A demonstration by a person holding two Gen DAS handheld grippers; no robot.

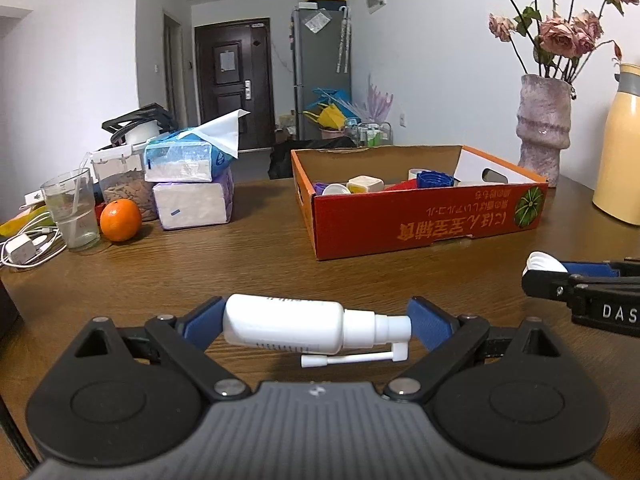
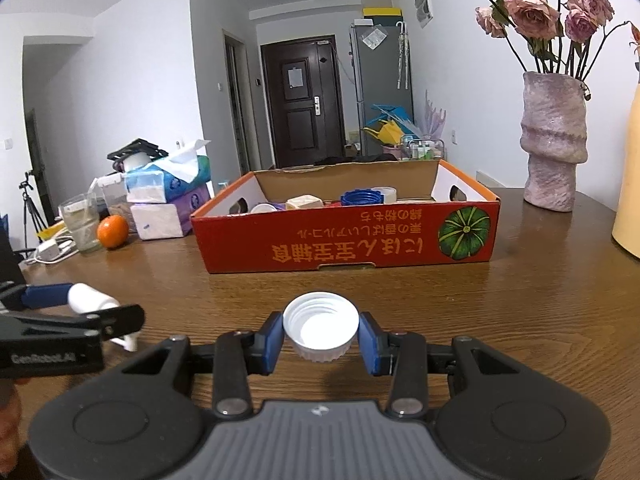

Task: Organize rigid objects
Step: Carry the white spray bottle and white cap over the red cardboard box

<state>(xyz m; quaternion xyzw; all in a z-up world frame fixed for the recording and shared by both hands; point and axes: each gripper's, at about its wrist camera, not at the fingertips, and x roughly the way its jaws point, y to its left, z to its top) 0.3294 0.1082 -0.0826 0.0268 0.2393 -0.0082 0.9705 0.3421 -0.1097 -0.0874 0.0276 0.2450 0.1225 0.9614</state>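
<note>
Here I carry both loads: left gripper (image 1: pixel 316 326) clamps the bottle (image 1: pixel 288 326), right gripper (image 2: pixel 321 338) the cap (image 2: pixel 320 326); next, over the box (image 2: pixel 344 240) at twelve o'clock.

At the left of the frame an orange (image 1: pixel 120 220) sits on the wooden table (image 1: pixel 248 256) beside a glass (image 1: pixel 72 210) of water, with stacked tissue packs (image 1: pixel 192 184) just right of it. At the right edge stand a pink vase (image 1: pixel 544 128) of dried roses (image 1: pixel 560 32) and a yellow jug (image 1: pixel 620 148). A dark door (image 1: pixel 234 84) is upper centre
</note>
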